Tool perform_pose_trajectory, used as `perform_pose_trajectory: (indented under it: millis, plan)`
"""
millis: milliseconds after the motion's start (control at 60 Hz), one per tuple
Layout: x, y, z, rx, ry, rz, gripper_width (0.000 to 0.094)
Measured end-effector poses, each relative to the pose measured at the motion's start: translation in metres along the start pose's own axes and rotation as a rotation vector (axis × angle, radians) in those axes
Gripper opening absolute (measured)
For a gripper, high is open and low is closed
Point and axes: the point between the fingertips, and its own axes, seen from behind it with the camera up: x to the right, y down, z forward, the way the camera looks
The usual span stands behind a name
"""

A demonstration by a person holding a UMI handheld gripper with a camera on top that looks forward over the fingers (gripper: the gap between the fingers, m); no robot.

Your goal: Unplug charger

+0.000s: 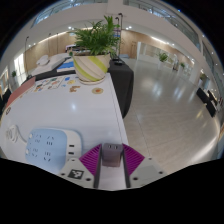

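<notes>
Tongs (112, 158) clamped on charger (112, 152), power strip (47, 146) just left

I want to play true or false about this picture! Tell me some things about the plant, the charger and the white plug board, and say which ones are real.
1. A leafy green plant stands in a yellow pot on the white table. True.
2. The gripper is empty. False: a small grey charger sits between its purple pads.
3. The charger is plugged into the white power strip. False: it is off the strip, which lies beside the fingers.
4. The power strip lies on the table. True.
5. The pot has tipped over. False: it stands upright.
</notes>
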Motion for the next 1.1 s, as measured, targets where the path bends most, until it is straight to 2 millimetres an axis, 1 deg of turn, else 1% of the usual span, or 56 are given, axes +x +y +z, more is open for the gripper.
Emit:
perform_pose_trajectory:
  millis: [33, 83, 117, 133, 150, 200, 267, 300, 317, 350, 417, 500, 567, 617, 717, 833, 917, 933, 1000, 1100]
  plan:
    - [0.000, -0.003, 0.000, 0.010, 0.002, 0.001, 0.0480]
    - [-0.003, -0.009, -0.006, 0.025, 0.000, -0.003, 0.0649]
    - [-0.004, -0.015, -0.013, 0.030, -0.004, -0.007, 0.0761]
    - [-0.005, -0.017, -0.018, 0.035, -0.006, -0.007, 0.0850]
    - [-0.006, -0.019, -0.024, 0.041, -0.009, -0.007, 0.0882]
    - [-0.006, -0.027, -0.047, 0.064, -0.013, -0.001, 0.0853]
    - [-0.009, -0.036, -0.087, 0.087, -0.011, 0.013, 0.0854]
    - [-0.010, -0.038, -0.109, 0.095, -0.004, 0.024, 0.0854]
    - [-0.008, -0.038, -0.126, 0.094, -0.001, 0.030, 0.0853]
    - [-0.009, -0.036, -0.151, 0.091, 0.004, 0.041, 0.0852]
    - [-0.013, -0.030, -0.202, 0.099, 0.000, 0.047, 0.0851]
    - [-0.012, -0.015, -0.262, 0.121, 0.008, 0.039, 0.0852]
    - [-0.010, 0.001, -0.299, 0.132, 0.018, 0.030, 0.0851]
    - [-0.012, 0.015, -0.320, 0.129, 0.018, 0.029, 0.0849]
    - [-0.012, 0.039, -0.349, 0.132, 0.002, 0.037, 0.0850]
    - [-0.014, 0.059, -0.365, 0.135, -0.012, 0.050, 0.0852]
    - [-0.013, 0.067, -0.374, 0.142, -0.023, 0.041, 0.0852]
    - [-0.016, 0.068, -0.373, 0.147, -0.024, 0.039, 0.0853]
    - [-0.014, 0.072, -0.376, 0.141, -0.023, 0.040, 0.0854]
    - [-0.011, 0.070, -0.382, 0.167, -0.019, 0.025, 0.0853]
